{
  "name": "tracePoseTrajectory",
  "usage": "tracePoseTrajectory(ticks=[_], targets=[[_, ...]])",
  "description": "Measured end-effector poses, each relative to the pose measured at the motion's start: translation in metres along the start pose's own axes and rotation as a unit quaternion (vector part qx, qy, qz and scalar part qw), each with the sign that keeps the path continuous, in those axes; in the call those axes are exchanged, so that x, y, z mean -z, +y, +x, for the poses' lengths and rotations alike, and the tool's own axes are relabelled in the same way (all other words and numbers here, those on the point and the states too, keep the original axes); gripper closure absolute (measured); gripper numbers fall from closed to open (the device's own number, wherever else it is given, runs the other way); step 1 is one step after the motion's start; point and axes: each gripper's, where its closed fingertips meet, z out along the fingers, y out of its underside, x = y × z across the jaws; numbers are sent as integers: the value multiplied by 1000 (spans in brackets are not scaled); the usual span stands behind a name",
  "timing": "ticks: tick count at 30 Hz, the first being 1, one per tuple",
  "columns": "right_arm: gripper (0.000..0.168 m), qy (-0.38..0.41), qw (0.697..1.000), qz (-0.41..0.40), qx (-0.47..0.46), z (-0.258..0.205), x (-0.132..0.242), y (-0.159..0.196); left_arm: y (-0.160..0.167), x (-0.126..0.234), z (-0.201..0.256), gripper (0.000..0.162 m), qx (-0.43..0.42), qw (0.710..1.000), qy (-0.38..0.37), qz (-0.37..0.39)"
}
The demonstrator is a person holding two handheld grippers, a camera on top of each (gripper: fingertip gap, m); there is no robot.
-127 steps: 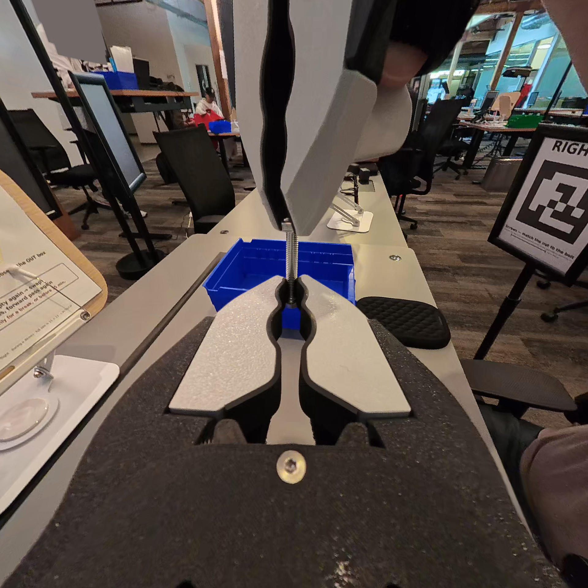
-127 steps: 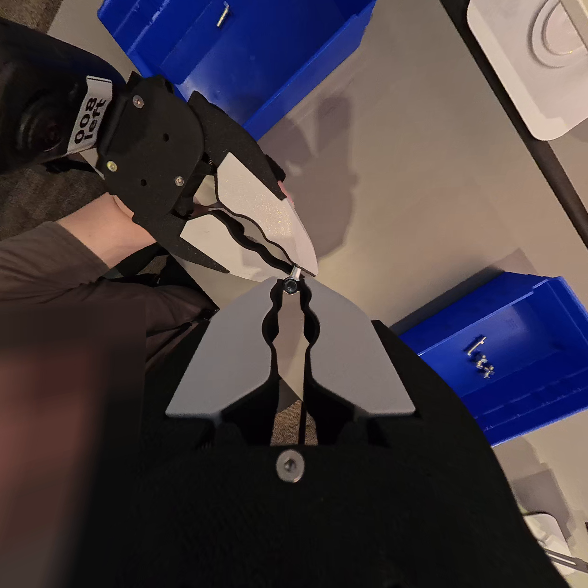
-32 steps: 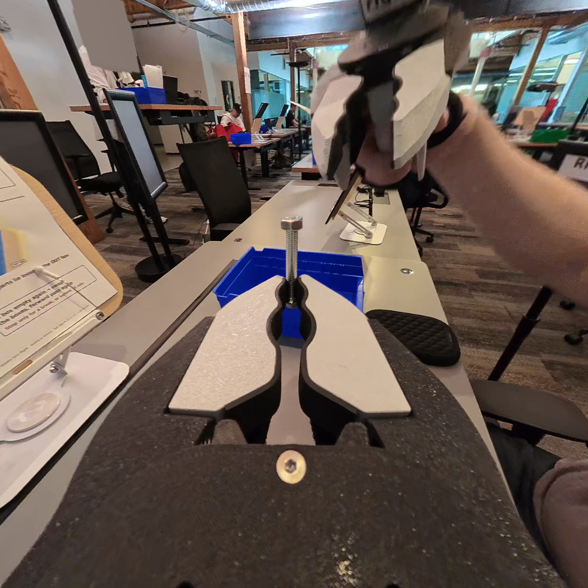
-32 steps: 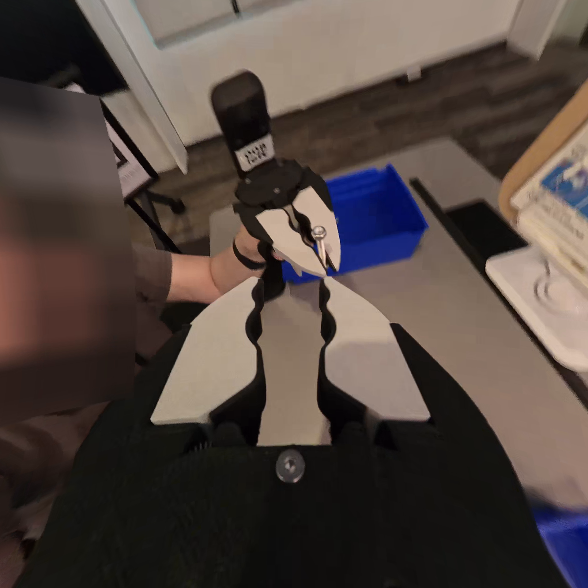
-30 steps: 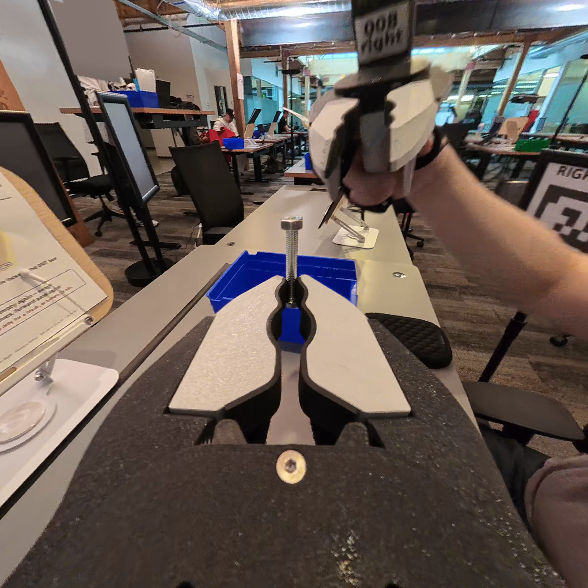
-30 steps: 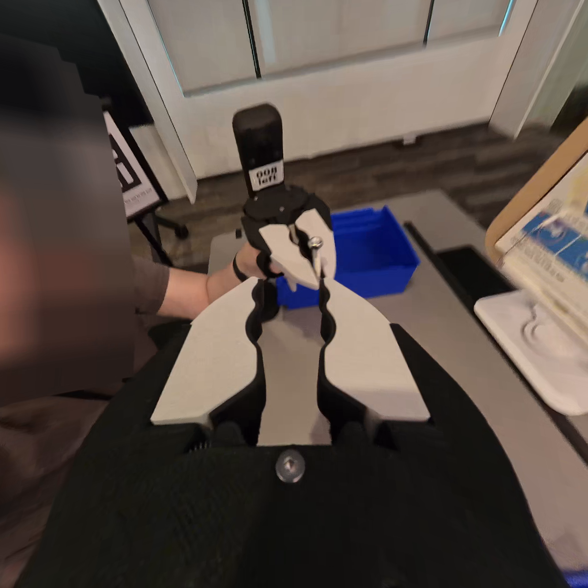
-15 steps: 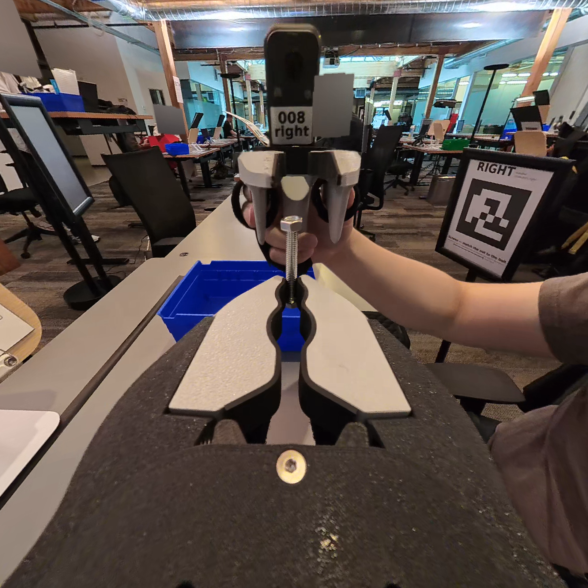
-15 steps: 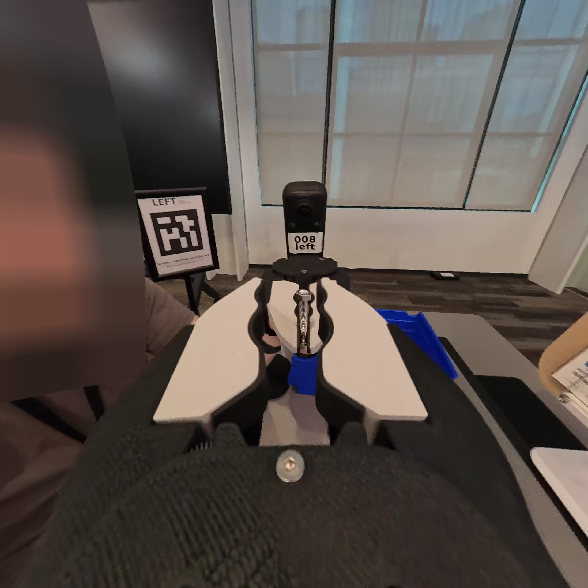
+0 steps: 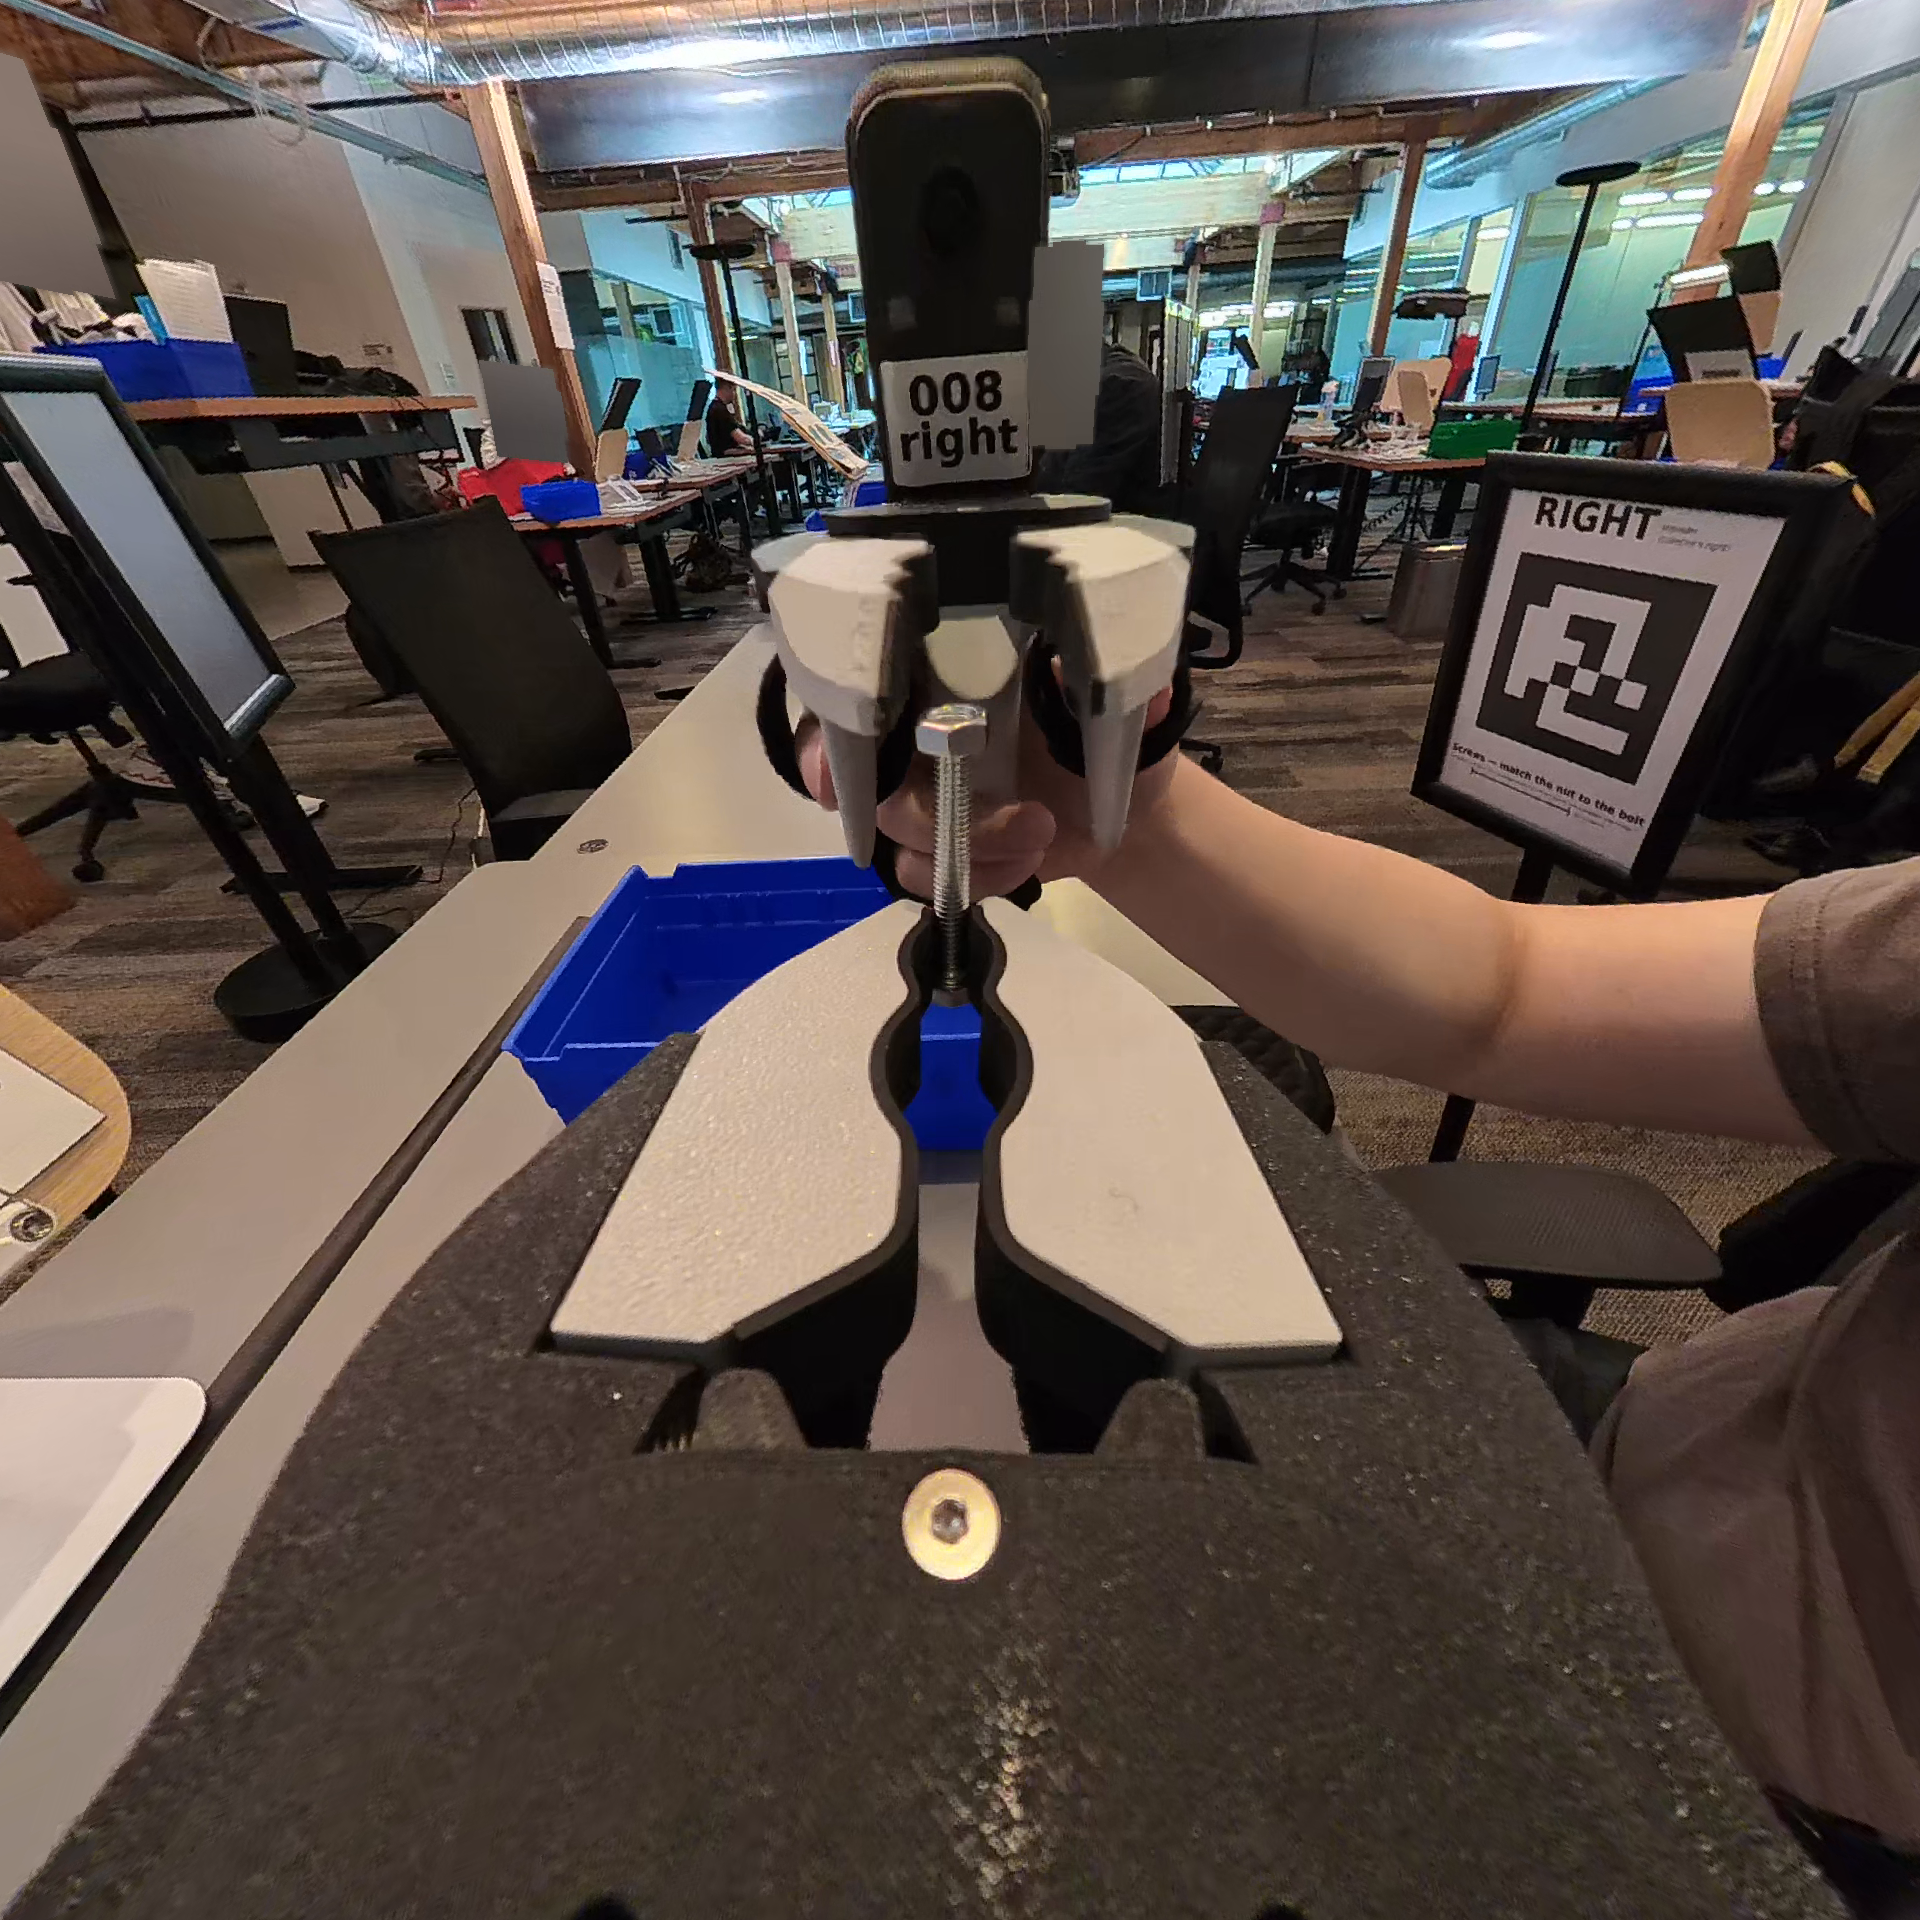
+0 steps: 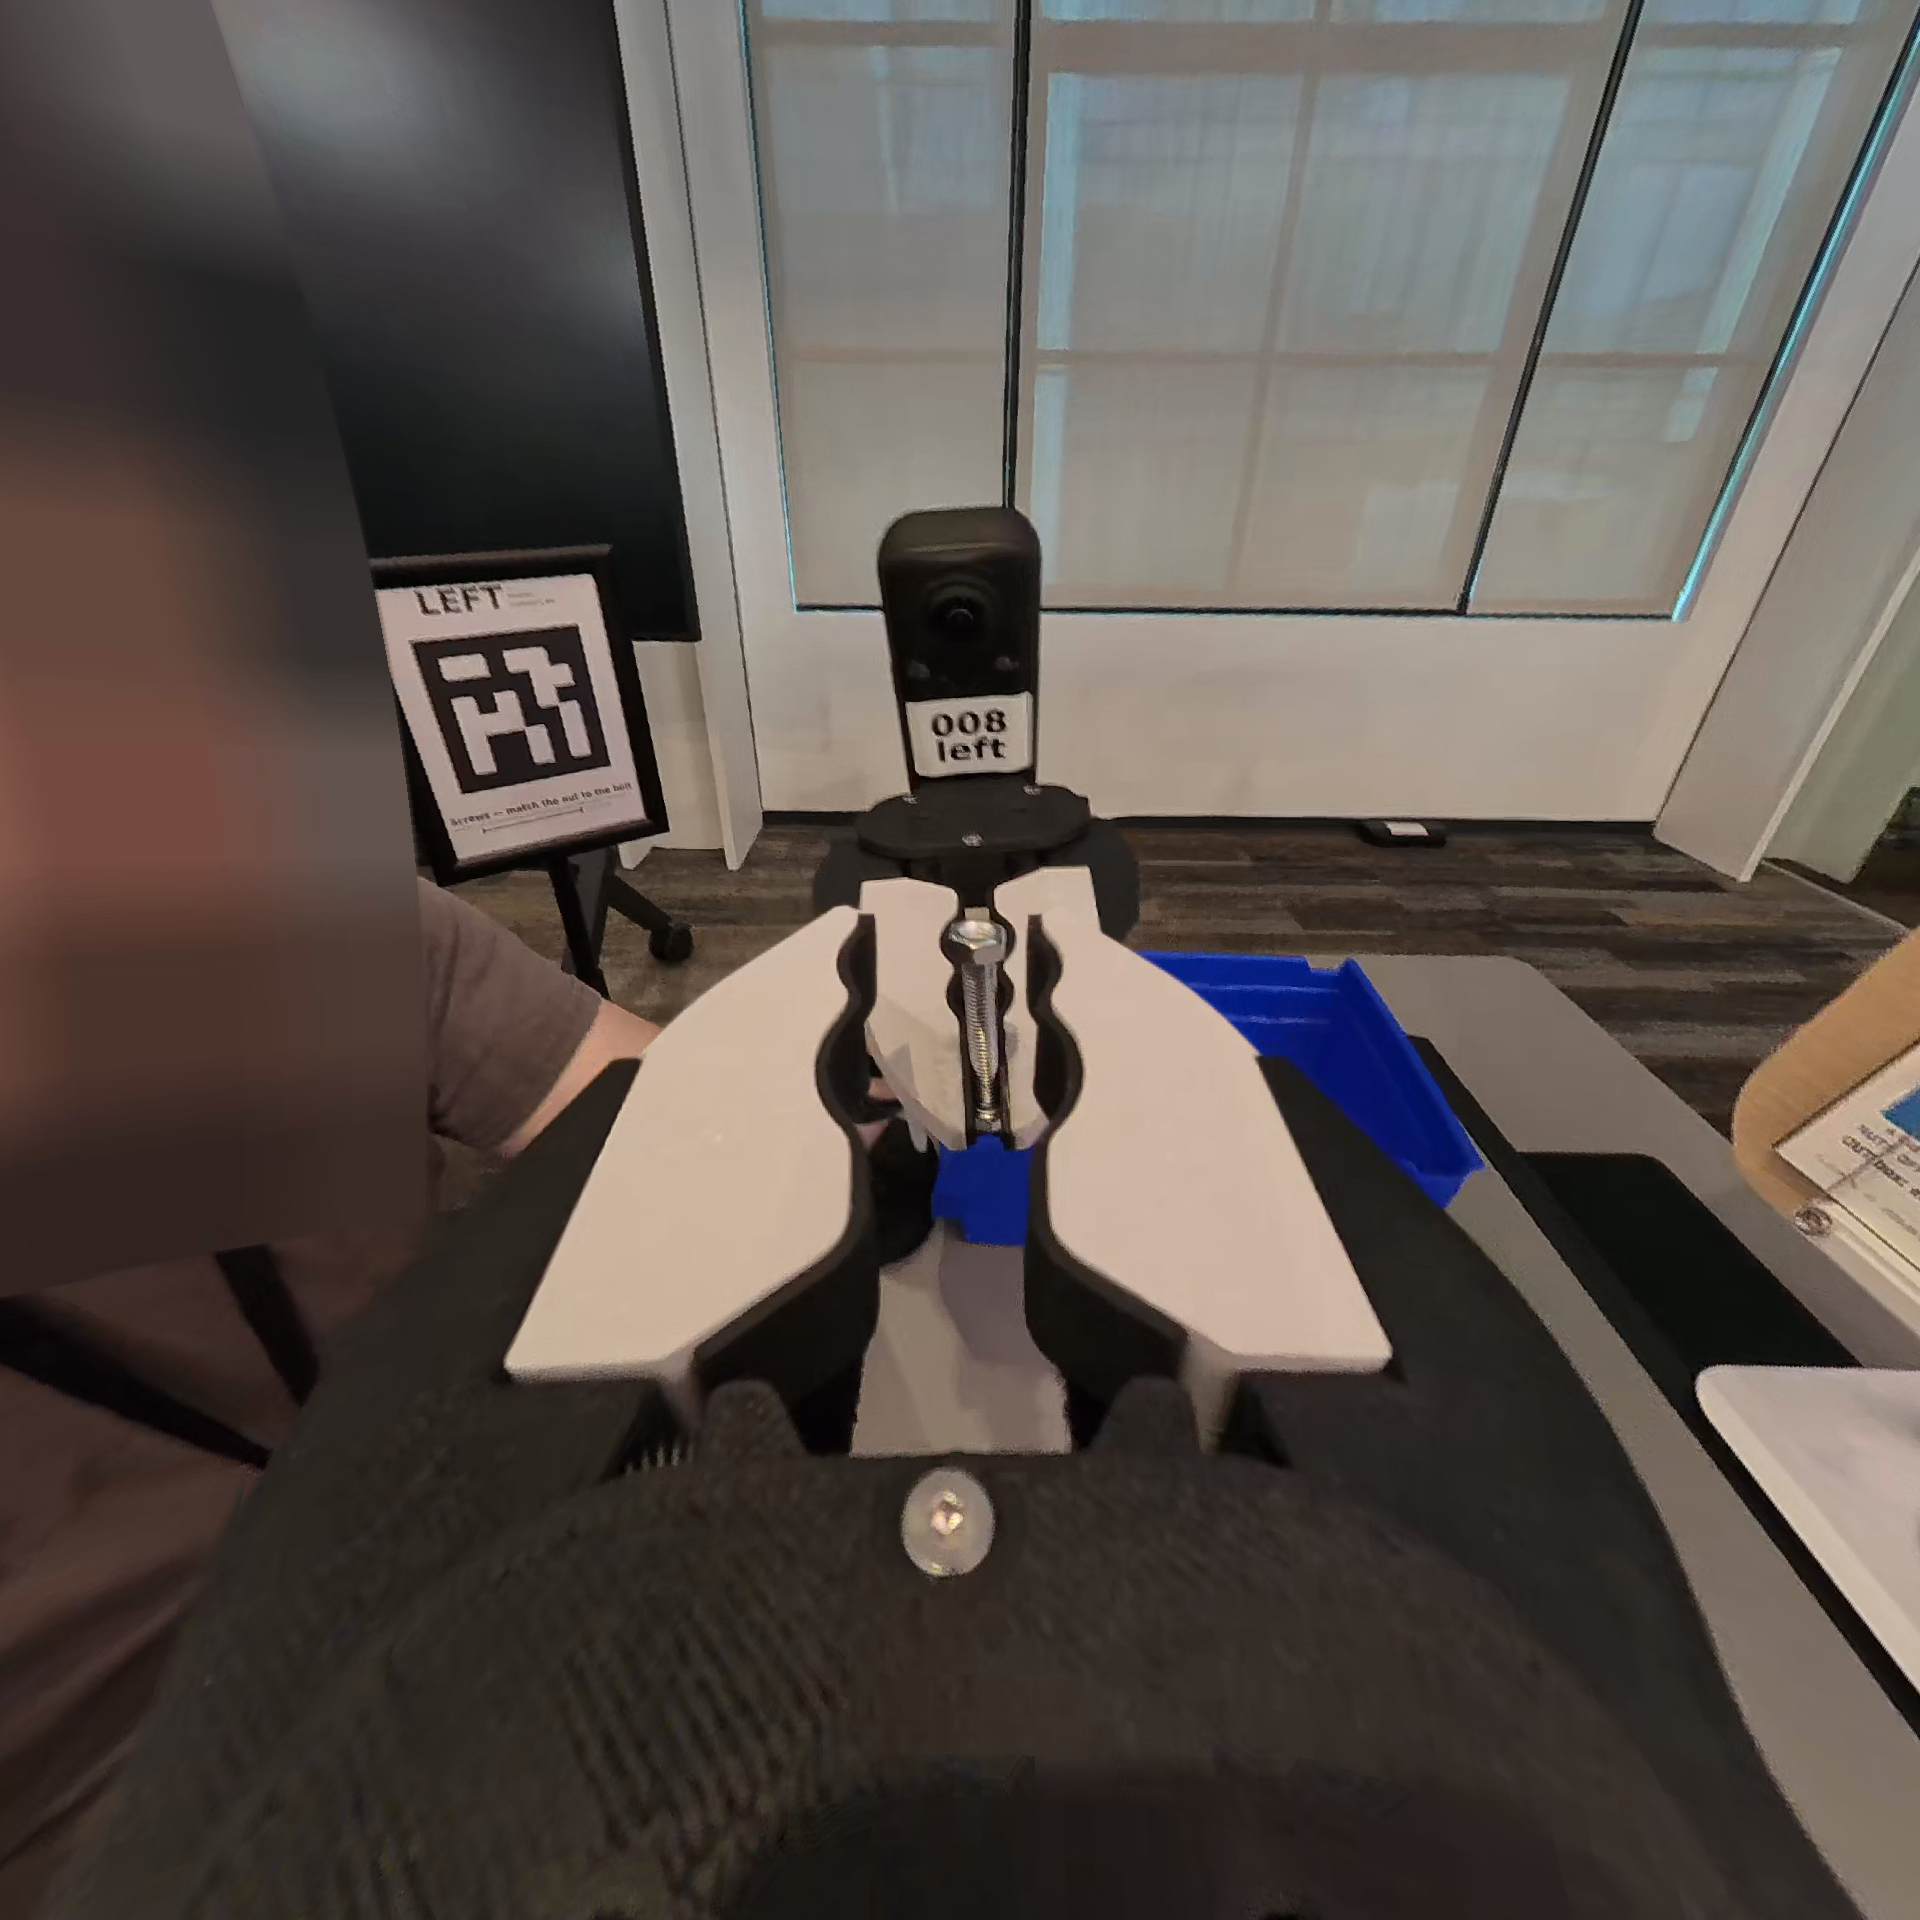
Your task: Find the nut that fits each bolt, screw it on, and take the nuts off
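My left gripper [image 9: 948, 920] is shut on the lower end of a silver hex-head bolt [image 9: 950, 821]. It holds the bolt upright, head up, above the grey table. My right gripper [image 9: 982, 847] faces it, held by a hand, jaws open, with one fingertip on each side of the bolt's shaft just behind it. In the right wrist view the right gripper [image 10: 948, 925] is open and empty. The bolt [image 10: 979, 1023] stands between its tips in the left gripper [image 10: 977, 1117]. No nut shows in either view.
A blue bin [image 9: 686, 966] sits on the grey table [image 9: 343, 1081] just below the grippers and also shows in the right wrist view [image 10: 1340, 1049]. A black pad [image 10: 1631, 1236], a paper stand [image 10: 1860, 1122] and framed marker signs [image 9: 1610, 665] [image 10: 520, 717] are nearby. The gap from one gripper's tips to the other's is roughly 4 centimetres.
The right gripper swung from tilted and high to upright, facing the left gripper, and came closer around the bolt. The left gripper kept its hold and turned slightly right.
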Motion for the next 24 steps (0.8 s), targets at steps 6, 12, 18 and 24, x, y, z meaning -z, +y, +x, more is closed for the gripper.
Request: tracePoseTrajectory(ticks=[6,12,18,24], targets=[[144,4,1000,-3,-7,2,0,2,0,0,1,157,-2,1000,0,0],[146,3,1000,-6,-14,3,0,5,1,-2,1,157,-3,1000,0,-5],[149,4,1000,-5,-17,3,2,5,2,-2,0,157,-1,1000,-3,-6],[149,8,1000,-14,-15,3,0,7,2,-2,0,157,-1,1000,-2,-6]])
